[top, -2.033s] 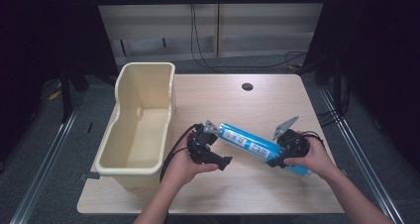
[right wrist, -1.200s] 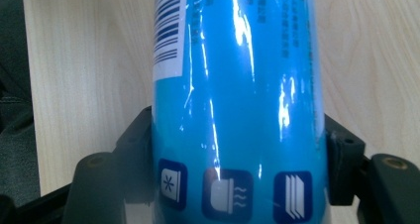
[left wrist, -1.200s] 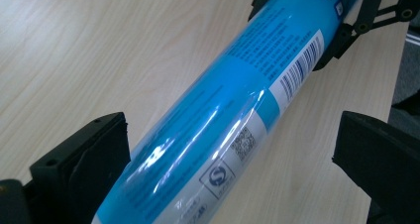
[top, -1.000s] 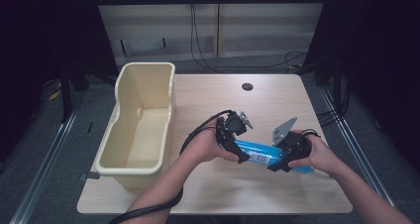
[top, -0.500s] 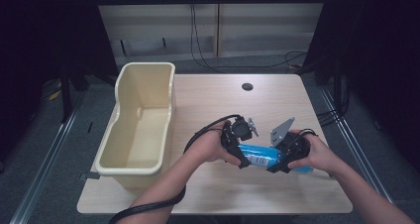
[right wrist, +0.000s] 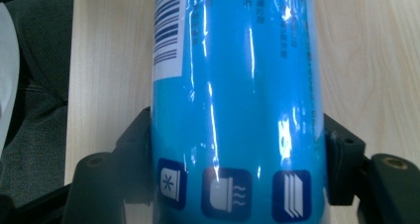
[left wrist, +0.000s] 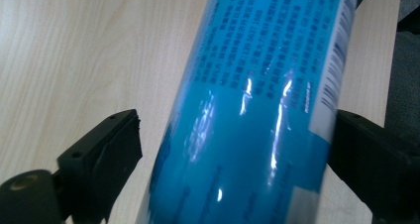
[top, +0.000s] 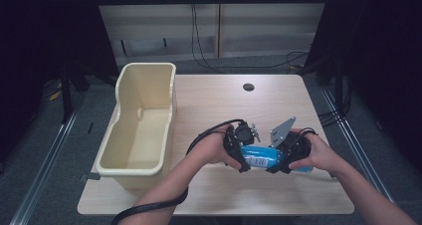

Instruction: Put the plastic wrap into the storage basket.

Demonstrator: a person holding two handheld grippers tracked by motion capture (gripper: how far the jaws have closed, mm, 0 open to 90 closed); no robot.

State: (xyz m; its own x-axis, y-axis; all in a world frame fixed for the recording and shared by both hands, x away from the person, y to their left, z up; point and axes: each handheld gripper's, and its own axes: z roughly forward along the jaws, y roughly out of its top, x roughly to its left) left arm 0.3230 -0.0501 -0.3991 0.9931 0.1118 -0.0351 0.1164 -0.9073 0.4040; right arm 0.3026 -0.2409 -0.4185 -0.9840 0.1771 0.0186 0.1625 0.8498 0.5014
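Since two seconds ago the left gripper [top: 240, 153] has travelled from the near-left end of the blue tube [top: 261, 157] across to its middle, and the tube itself now sits closer to the person, near the right front part of the table [top: 209, 93].

Right gripper [top: 283, 158] is clamped on the tube: in the right gripper view both black jaws press the glossy blue wrap [right wrist: 237, 110] on either side, just above a row of small square icons. In the left gripper view the tube [left wrist: 257, 110] runs between the jaws, the far jaw against the edge by the barcode, while a strip of wood shows between the near jaw and the wrap. So that gripper is partly open around the tube and not yet squeezing it.

Risks, as I judge them: the wrap is slick and the body round, so a one-sided close by the left gripper could roll or twist the tube in the right gripper's hold. With both grippers this close together, the tube's outer ends are unsupported, and a lift could let it pivot. The cream plastic bin [top: 137, 130] stands well apart at the left; carrying the tube there would be a long reach on a slippery hold.
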